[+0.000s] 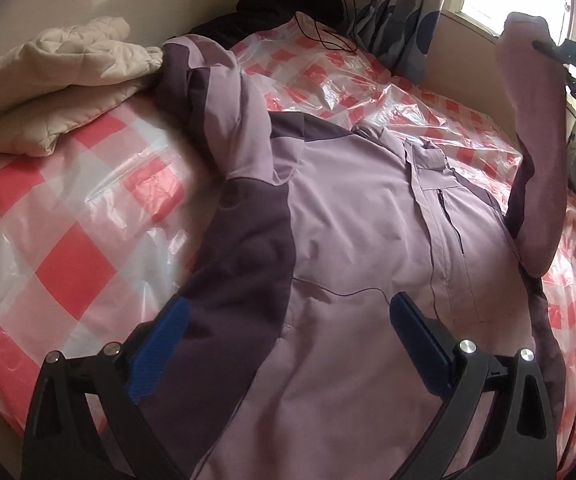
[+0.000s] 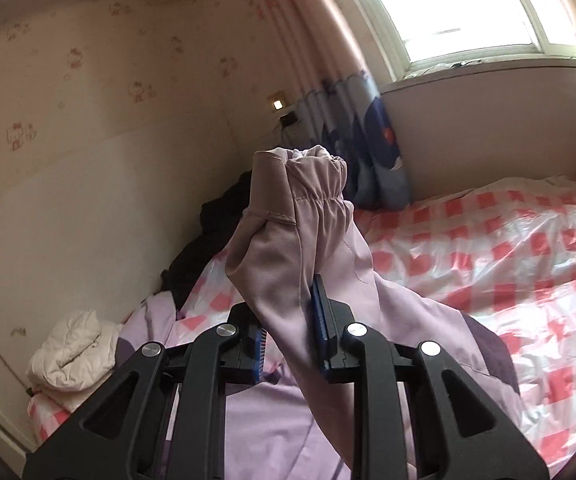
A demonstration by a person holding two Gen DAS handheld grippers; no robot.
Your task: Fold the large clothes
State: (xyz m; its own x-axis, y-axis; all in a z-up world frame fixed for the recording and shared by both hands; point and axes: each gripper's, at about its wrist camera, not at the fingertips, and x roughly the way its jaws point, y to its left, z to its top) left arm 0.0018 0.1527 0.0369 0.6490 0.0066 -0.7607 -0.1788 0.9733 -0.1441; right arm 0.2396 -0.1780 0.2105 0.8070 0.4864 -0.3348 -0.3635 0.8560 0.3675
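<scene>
Jacket (image 1: 347, 220) in lilac and purple lies spread on the checked bed (image 1: 68, 220); right gripper (image 2: 288, 320), jaws clamped on one sleeve (image 2: 299, 216), holds it aloft; left gripper (image 1: 288, 332) hovers, jaws apart.

One lilac jacket (image 1: 347, 208), one cream quilted coat (image 1: 60, 76), one dark garment (image 1: 284, 4), two tongs (image 1: 288, 344).
</scene>
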